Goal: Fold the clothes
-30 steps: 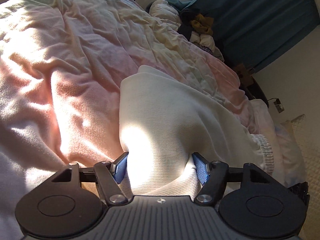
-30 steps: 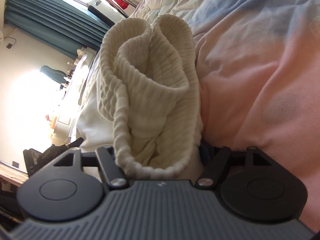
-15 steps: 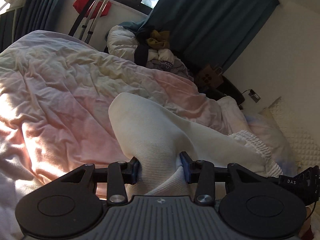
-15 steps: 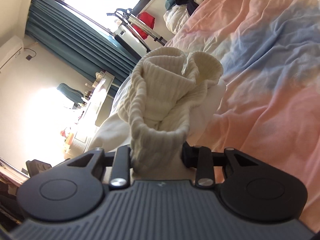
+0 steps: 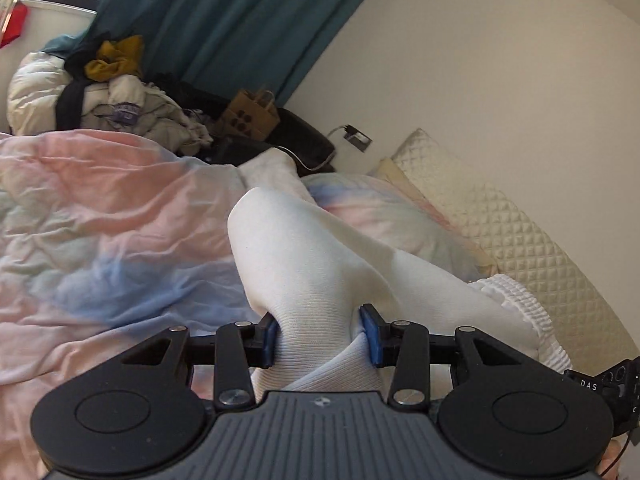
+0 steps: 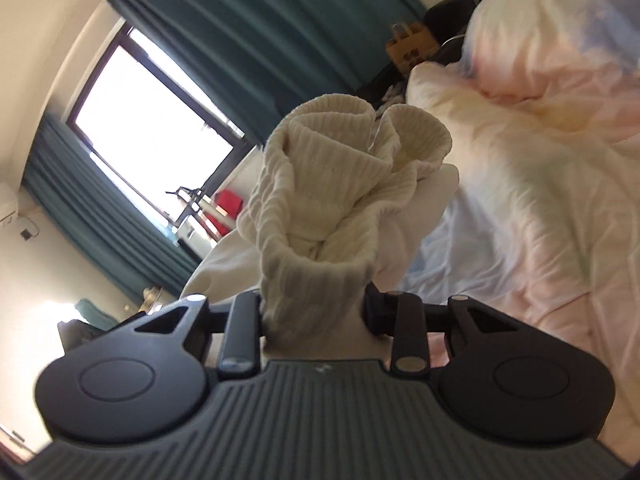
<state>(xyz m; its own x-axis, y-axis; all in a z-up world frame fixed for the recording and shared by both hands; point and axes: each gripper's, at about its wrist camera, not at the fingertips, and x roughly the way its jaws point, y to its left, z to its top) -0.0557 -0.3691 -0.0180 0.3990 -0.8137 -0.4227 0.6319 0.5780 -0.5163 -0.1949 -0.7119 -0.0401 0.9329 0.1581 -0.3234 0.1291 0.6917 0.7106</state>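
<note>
left fingers point(image 5: 274, 334): you have them clamped on a bunched fold of the white garment point(image 5: 320, 264), blue pads pressing in from both sides.
right fingers point(image 6: 374, 308): pinched on the garment's ribbed hem point(image 6: 340, 184), which stands up in ruffles above the grip.
garment position: held off the bed point(image 5: 120, 240) between both grippers; in the left view it runs from the fingers to the lower right of frame, where the ruffled edge shows.
long axis: gripper to gripper, I judge; neither hand nearer.
open room: wide duvet, left of frame in the left view.
edges: quilted pillow point(image 5: 500, 224) at right, clothes pile point(image 5: 112, 96) upper left; steer clear.
</note>
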